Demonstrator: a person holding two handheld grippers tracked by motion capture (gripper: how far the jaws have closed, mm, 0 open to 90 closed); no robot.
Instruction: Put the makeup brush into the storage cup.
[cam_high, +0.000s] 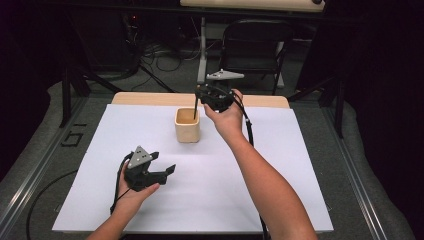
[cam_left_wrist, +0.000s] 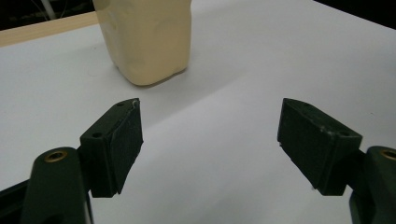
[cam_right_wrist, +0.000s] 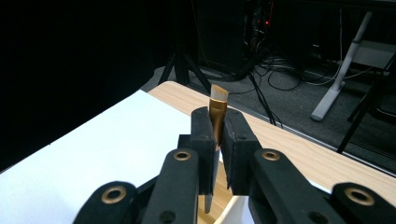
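Tongs in the person's right hand, the right gripper (cam_high: 202, 100), hang over the far part of the table in the high view, with a thin dark brush handle (cam_high: 195, 109) running down from their tips into the open top of a cream cup (cam_high: 187, 126). The cup stands on the white sheet (cam_high: 280, 165) just below and left of those tongs, touching the handle at its mouth as far as can be told. Nearer the person, the left gripper (cam_high: 167, 171) rests low over the sheet, well apart from the cup, its tips pointing towards the right.

From the left gripper view, the two black jaws stand wide apart with bare white sheet (cam_left_wrist: 210, 154) between them and nothing in their grasp. The cream cup (cam_left_wrist: 147, 39) sits ahead of the left jaw, beyond its tip and clear of it.

From the right gripper view, the jaws are drawn close together and clamp the brush (cam_right_wrist: 216, 116) between their pads. Its gold ferrule and pale bristle tip stick up past the jaw tips, while the handle drops below them towards the cup's rim (cam_right_wrist: 229, 212), seen under the tongs. Beyond the tips lie the white sheet (cam_right_wrist: 107, 140) and the wooden table edge (cam_right_wrist: 299, 154).
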